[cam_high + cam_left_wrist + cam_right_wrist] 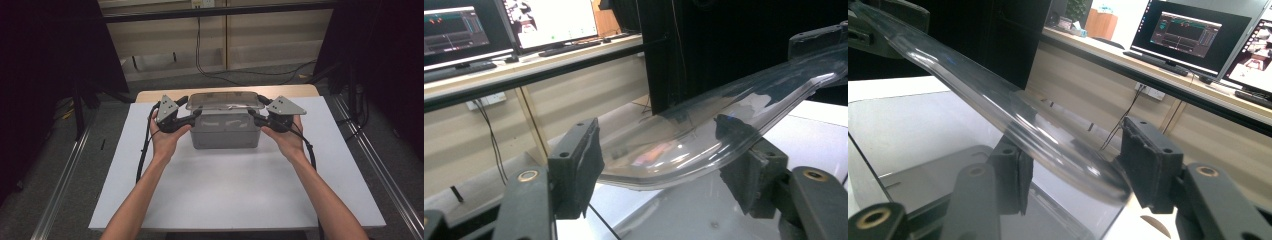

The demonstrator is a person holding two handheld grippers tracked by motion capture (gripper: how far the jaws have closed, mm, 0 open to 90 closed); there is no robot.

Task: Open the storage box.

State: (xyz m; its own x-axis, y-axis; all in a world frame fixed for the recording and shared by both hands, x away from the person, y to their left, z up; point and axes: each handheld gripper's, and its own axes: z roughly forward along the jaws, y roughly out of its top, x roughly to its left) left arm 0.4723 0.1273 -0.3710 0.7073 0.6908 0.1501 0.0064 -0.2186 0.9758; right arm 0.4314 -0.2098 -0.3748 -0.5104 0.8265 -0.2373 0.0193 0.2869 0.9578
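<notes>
Looking like clear, glossy plastic: lid point(724, 120), smooth and mirroring pale light along its curved edge. Under lid, showing as grey, semi-translucent plastic with a dull sheen: box point(226, 131). Beneath box, lying flat as a white matt sheet, paper-like and smooth: table point(235, 190). At lid's left end, looking like matt black plastic with brass-coloured pivot pins: left gripper point(664, 170), its pads point(574, 165) rough at the edges. At lid's right end, appearing the same in matt black: right gripper point(1073, 172). Topping both, in flat matt grey: plates point(285, 106). Behind lid, reading as pale, smooth wood-like board: wall panel point(1088, 90).
</notes>
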